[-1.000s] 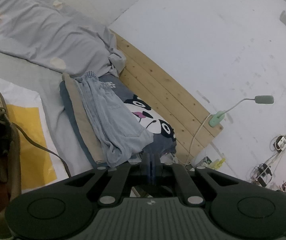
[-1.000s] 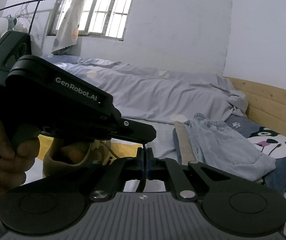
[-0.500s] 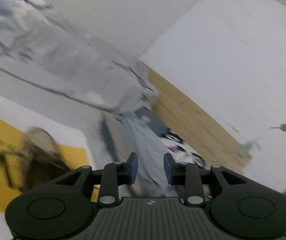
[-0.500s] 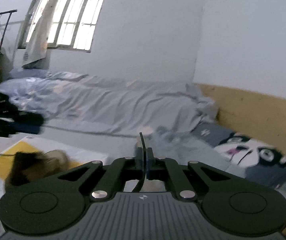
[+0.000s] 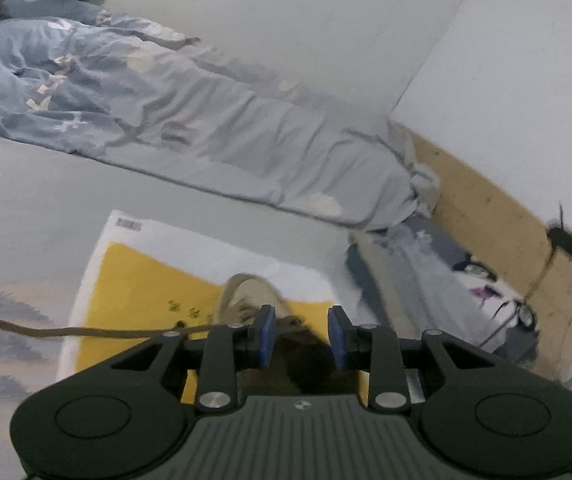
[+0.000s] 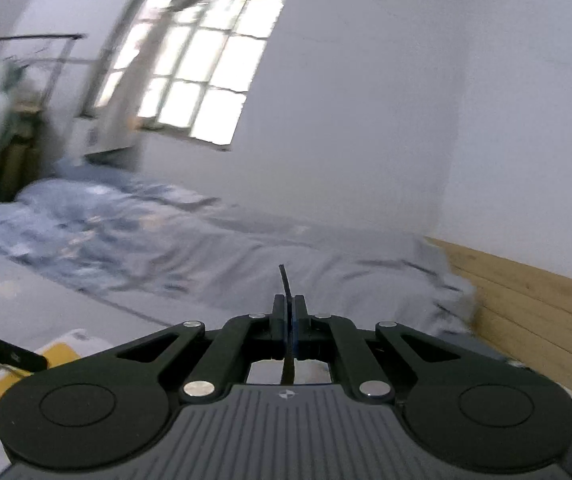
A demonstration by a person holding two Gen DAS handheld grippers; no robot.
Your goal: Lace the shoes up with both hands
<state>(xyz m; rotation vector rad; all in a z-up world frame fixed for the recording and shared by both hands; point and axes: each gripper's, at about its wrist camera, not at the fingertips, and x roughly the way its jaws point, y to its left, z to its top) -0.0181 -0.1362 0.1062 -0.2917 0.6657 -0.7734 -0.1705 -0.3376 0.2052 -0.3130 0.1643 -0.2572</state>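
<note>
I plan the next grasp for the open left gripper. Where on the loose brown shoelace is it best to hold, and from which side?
Probably the straight stretch of the loose shoelace lying on the yellow sheet left of the shoe. It lies flat, so bring the left gripper from above, fingers across it.

Left gripper (image 5: 301, 337): matte black body, seen from behind. A ribbed grey-black panel sits at the centre of the housing, marked with a small round black-and-white emblem. Two large round discs with recessed circles flank it. Four black linkage bars run forward to the fingers, each pinned by a silver screw head at the near end and a smaller one at the far end. Blue pads (image 5: 266, 333) are fitted on the inner faces of the fingers.

Right gripper (image 6: 289, 328): same build is noted, with black body, ribbed panel with emblem, twin discs, silver screw heads. A thin blue edge of pad is seen between the fingers.
</note>
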